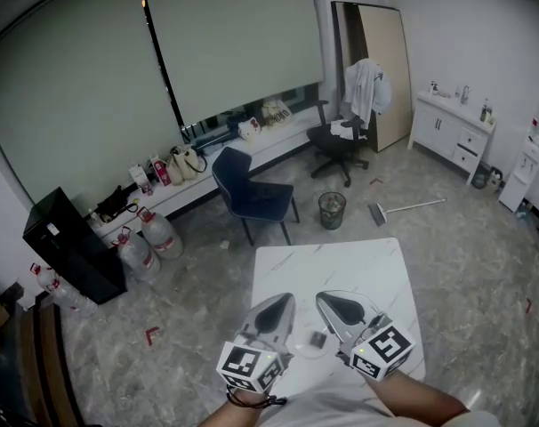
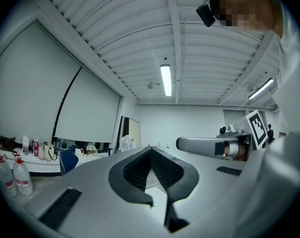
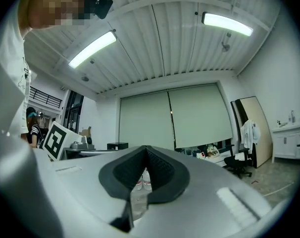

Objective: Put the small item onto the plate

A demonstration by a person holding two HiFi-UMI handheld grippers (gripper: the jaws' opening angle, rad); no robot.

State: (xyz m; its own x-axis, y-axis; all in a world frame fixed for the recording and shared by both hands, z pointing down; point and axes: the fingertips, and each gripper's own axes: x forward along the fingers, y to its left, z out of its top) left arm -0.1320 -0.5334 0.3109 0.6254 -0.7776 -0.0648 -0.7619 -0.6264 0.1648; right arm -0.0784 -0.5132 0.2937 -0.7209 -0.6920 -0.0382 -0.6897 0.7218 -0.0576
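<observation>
Well, I'm looking down on a white marbled tabletop (image 1: 341,269) standing on a grey stone-pattern floor (image 1: 447,247). It sits in a room with pale roller blinds (image 1: 225,38) along the far wall. Beyond the tabletop's far edge stand a blue chair (image 1: 250,189) and a wire bin (image 1: 332,209), with a black office chair (image 1: 337,140) farther back. A row of water bottles (image 1: 149,238) and a black cabinet (image 1: 69,243) sit to the left. A long-handled floor tool (image 1: 405,208) lies off to the right, near a white cupboard (image 1: 452,132).

The far half of the tabletop is bare, and its far corners and both side edges show, with open floor all round them.

My left tongs (image 1: 281,305) and right tongs (image 1: 330,302) lie side by side over the near end, their tips angled toward each other. In the left gripper view the left tongs are pinched together with nothing between the pads. In the right gripper view the right tongs are fully closed too, and empty.

The small item (image 1: 318,339) is a little grey squarish piece lying between the two tongs. It seems to rest on a pale round plate (image 1: 301,355), though it is too small for me to be sure of more.
</observation>
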